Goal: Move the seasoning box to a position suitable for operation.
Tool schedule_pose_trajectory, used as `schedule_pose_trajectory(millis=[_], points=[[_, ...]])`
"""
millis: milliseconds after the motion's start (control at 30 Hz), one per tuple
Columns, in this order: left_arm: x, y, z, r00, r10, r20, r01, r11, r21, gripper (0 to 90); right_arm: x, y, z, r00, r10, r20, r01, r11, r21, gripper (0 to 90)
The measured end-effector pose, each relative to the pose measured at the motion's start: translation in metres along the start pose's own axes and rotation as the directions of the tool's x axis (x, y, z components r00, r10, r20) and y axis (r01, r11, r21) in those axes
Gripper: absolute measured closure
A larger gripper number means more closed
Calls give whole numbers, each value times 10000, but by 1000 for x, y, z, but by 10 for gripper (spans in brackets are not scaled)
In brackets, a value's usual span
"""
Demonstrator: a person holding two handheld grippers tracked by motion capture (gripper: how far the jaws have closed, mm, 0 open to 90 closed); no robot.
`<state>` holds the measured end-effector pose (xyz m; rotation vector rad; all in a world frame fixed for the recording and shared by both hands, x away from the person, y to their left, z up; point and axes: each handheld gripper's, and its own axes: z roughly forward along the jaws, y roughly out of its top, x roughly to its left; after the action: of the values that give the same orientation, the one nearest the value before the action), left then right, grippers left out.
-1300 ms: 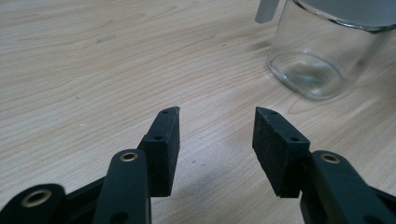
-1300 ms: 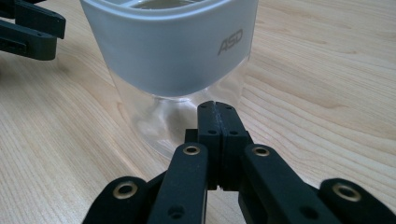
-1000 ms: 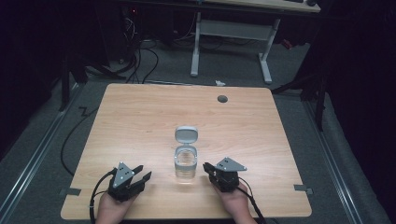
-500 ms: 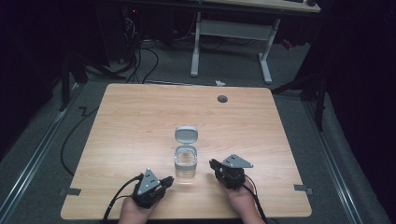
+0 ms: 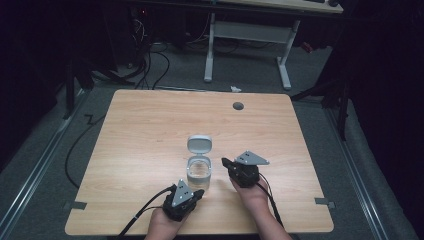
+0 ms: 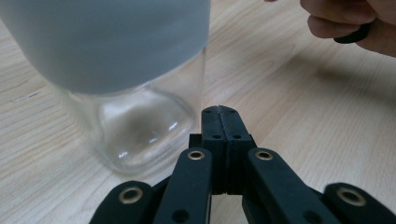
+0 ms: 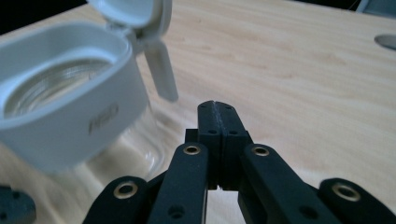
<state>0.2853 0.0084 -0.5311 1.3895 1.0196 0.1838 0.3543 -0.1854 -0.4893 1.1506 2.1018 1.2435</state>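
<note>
A clear glass jar (image 5: 199,175) with a white collar and a flip lid (image 5: 199,144) standing open sits near the table's front middle. My left gripper (image 5: 198,192) is just in front of the jar, its jaws pressed together with nothing between them; in the left gripper view the jar's glass base (image 6: 140,126) stands right beside the shut tips (image 6: 220,111). My right gripper (image 5: 224,162) lies to the jar's right, also shut and empty. In the right gripper view the jar's white collar (image 7: 70,107) and raised lid (image 7: 126,11) are to the left of the tips (image 7: 215,105).
The wooden table (image 5: 150,130) has a round grommet hole (image 5: 238,106) at its far right. Tape marks sit at the front corners (image 5: 75,205). A white desk frame (image 5: 250,35) and cables (image 5: 160,60) lie on the floor beyond the table.
My left gripper has moved right along the front edge, ending close in front of the jar. The right gripper has edged slightly toward the jar.
</note>
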Motion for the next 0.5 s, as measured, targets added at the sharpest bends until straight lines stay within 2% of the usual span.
schedule_pose_trajectory(millis=[200, 367, 500], points=[[1, -1, 3, 10000, -66, 59, 67, 9998, -161, 900, -2, 20, 9, 9999, -43, 160, 49, 9991, -411, 900], [4, 1, 2, 9991, -432, -20, 431, 9981, -436, 900, -3, 35, 16, 9996, -103, 245, 117, 9982, -588, 900], [4, 1, 2, 9992, -404, -77, 400, 9982, -455, 900, -1, 47, 21, 9997, -75, 238, 92, 9974, -721, 900]])
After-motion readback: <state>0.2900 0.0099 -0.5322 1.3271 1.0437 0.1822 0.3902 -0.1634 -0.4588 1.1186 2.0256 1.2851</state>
